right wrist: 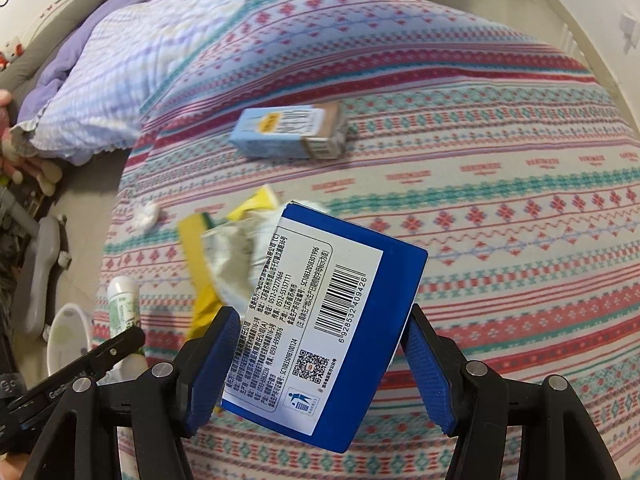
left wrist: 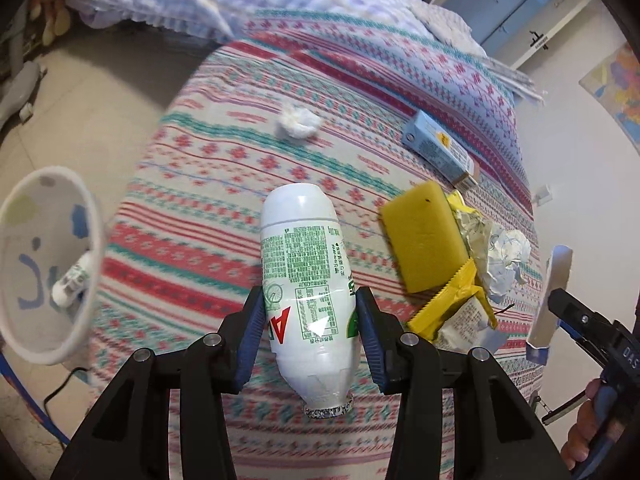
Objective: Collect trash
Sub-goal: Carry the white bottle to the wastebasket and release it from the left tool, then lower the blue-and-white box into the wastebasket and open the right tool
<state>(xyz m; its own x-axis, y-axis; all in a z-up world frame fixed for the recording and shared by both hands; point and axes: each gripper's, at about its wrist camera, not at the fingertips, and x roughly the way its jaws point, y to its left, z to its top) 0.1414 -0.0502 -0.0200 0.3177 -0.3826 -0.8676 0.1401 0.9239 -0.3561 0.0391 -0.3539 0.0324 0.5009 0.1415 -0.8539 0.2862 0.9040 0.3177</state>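
My left gripper [left wrist: 310, 312] is shut on a white plastic bottle [left wrist: 304, 280] with green print, held above the patterned bed. My right gripper [right wrist: 320, 332] is shut on a blue and white carton [right wrist: 332, 328] with a barcode; it also shows edge-on in the left wrist view [left wrist: 550, 300]. On the bed lie a yellow sponge [left wrist: 424, 236], a yellow wrapper [left wrist: 452, 312], crumpled foil and paper [left wrist: 500, 256], a white tissue ball [left wrist: 298, 120] and a light blue box [left wrist: 440, 148]. A white trash bin [left wrist: 44, 264] stands on the floor at the left, with a small bottle inside.
The bed cover [right wrist: 500, 200] is striped red, teal and white. A lilac checked quilt [right wrist: 120, 64] lies at the bed's head. A grey fan base [right wrist: 44, 272] and a black cable [left wrist: 60, 388] are on the floor by the bin.
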